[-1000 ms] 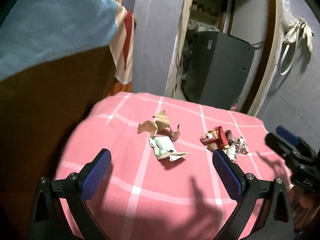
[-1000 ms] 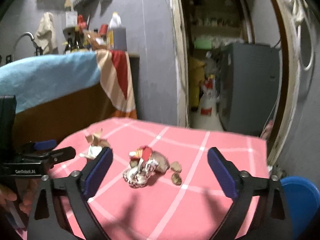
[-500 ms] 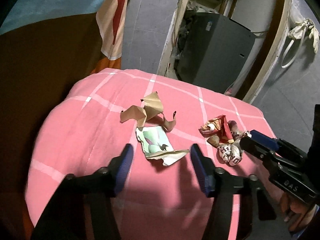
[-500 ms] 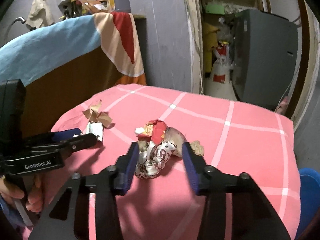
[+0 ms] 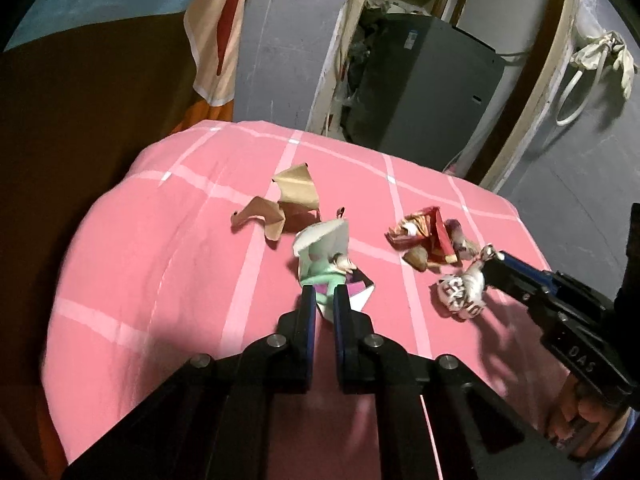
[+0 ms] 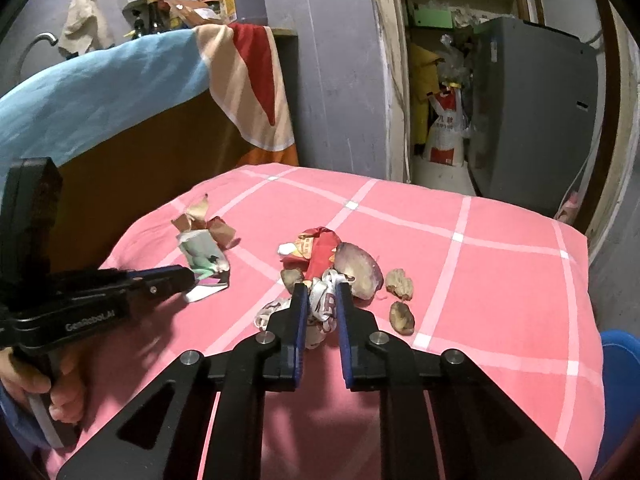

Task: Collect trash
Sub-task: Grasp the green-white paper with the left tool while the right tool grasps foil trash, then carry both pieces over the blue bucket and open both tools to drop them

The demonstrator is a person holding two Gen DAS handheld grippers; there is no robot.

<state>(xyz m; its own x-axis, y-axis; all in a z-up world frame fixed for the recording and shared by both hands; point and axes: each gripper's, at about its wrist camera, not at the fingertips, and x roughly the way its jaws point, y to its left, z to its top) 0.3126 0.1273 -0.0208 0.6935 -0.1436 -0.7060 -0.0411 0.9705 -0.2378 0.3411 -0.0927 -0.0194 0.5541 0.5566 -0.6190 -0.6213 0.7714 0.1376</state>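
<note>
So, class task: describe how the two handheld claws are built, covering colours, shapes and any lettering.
The left claw and the right claw match: matte black angular linkage arms with silver round pivot bolts, ending in two flat fingers faced with blue pads. White lettering marks each black body, reading "GenRobot.AI" on the left one. A blue sleeve cuff shows at the left hand.

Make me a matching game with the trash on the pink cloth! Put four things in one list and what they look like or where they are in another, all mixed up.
Things:
1. green and white paper
2. brown paper
3. white wrapper with letters
4. red wrapper

States:
A. pinched in the right hand-held gripper
B. lying free, just beyond the white wrapper
C. pinched in the left hand-held gripper
D. lying free, nearest the far left of the cloth

Pairs: 1-C, 2-D, 3-A, 4-B
</note>
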